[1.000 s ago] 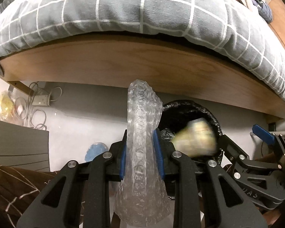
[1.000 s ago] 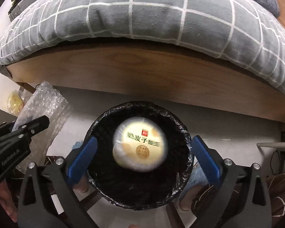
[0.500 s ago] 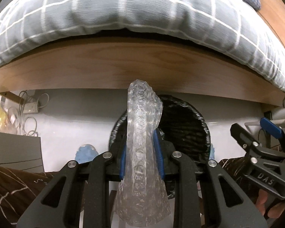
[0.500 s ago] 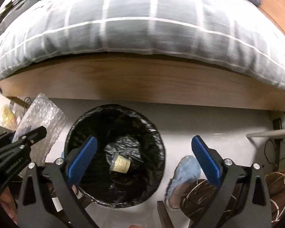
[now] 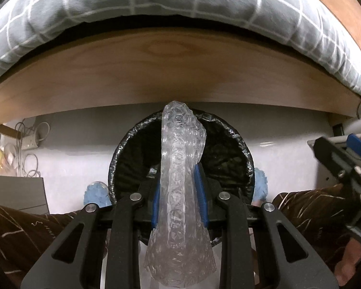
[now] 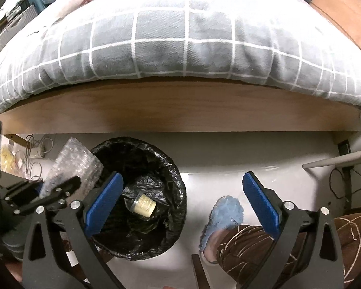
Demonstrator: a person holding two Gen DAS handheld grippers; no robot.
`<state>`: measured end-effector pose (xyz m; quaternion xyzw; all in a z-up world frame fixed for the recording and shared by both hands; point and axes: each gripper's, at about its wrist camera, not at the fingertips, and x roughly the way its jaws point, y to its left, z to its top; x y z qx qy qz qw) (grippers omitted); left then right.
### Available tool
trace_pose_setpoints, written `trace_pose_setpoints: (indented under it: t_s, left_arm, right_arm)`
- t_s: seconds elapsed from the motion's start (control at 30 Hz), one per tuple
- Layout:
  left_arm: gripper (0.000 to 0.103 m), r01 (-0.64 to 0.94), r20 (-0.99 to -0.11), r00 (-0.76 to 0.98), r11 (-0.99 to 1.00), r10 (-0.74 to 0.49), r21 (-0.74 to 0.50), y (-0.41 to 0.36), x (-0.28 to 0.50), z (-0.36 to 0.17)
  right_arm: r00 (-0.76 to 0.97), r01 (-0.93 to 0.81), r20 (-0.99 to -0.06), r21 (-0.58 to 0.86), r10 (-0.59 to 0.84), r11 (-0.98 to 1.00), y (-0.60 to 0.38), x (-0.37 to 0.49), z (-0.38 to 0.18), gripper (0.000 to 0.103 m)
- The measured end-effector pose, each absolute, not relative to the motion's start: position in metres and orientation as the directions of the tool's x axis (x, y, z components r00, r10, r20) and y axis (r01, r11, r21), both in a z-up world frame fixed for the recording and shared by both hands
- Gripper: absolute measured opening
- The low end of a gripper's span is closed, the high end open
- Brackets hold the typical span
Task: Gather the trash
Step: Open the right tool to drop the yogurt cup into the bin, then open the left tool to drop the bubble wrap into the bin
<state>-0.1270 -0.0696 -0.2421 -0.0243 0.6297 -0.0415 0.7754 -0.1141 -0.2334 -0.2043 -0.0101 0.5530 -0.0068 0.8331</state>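
My left gripper (image 5: 179, 190) is shut on a clear sheet of bubble wrap (image 5: 179, 180) and holds it upright over the near rim of the bin (image 5: 243, 149), a round trash bin lined with a black bag. In the right wrist view my right gripper (image 6: 183, 204) is open and empty, to the right of the bin (image 6: 175, 168). A yellow-white cup (image 6: 143, 203) lies at the bottom of the bin. The bubble wrap (image 6: 74, 163) and the left gripper (image 6: 55, 190) show at the bin's left rim.
A bed with a wooden frame (image 6: 180, 106) and a grey checked duvet (image 6: 180, 36) stands just behind the bin. Blue slippers (image 6: 223, 214) and brown-trousered legs (image 6: 288, 248) are beside the bin. Cables and a socket strip (image 5: 29, 142) lie at the left. A metal chair leg (image 6: 337, 161) is at the right.
The cup left my open right gripper and fell to the bottom of the bin. My right gripper moved right, away from the bin. My left gripper carried the bubble wrap over the bin.
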Motion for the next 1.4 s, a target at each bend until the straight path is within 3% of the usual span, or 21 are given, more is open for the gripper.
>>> trace_pose_setpoints:
  t_s: [0.17, 0.3, 0.53, 0.73, 1.4]
  left_arm:
    - [0.029, 0.033, -0.979, 0.188, 0.997, -0.079, -0.074, -0.074, -0.129, -0.254]
    - [0.04, 0.035, -0.981, 0.185, 0.998, -0.063, -0.058, -0.074, -0.129, -0.259]
    - [0.076, 0.036, -0.972, 0.231, 0.999, -0.043, -0.035, -0.071, -0.131, -0.247]
    - [0.094, 0.027, -0.957, 0.286, 0.999, -0.041, -0.035, -0.061, -0.13, -0.222]
    - [0.097, 0.008, -0.864, 0.504, 1.0, -0.009, -0.006, -0.036, -0.117, -0.115]
  right_arm:
    - [0.39, 0.001, -0.92, -0.028, -0.026, 1.0, -0.233, -0.116, -0.206, 0.095]
    - [0.387, 0.002, -0.922, -0.024, -0.023, 1.0, -0.231, -0.116, -0.208, 0.095]
    - [0.395, -0.003, -0.918, -0.02, -0.017, 1.0, -0.226, -0.115, -0.203, 0.095]
    - [0.432, -0.001, -0.901, -0.023, -0.021, 1.0, -0.224, -0.115, -0.188, 0.096]
    - [0.634, -0.001, -0.774, -0.021, -0.016, 1.0, -0.226, -0.109, -0.111, 0.096]
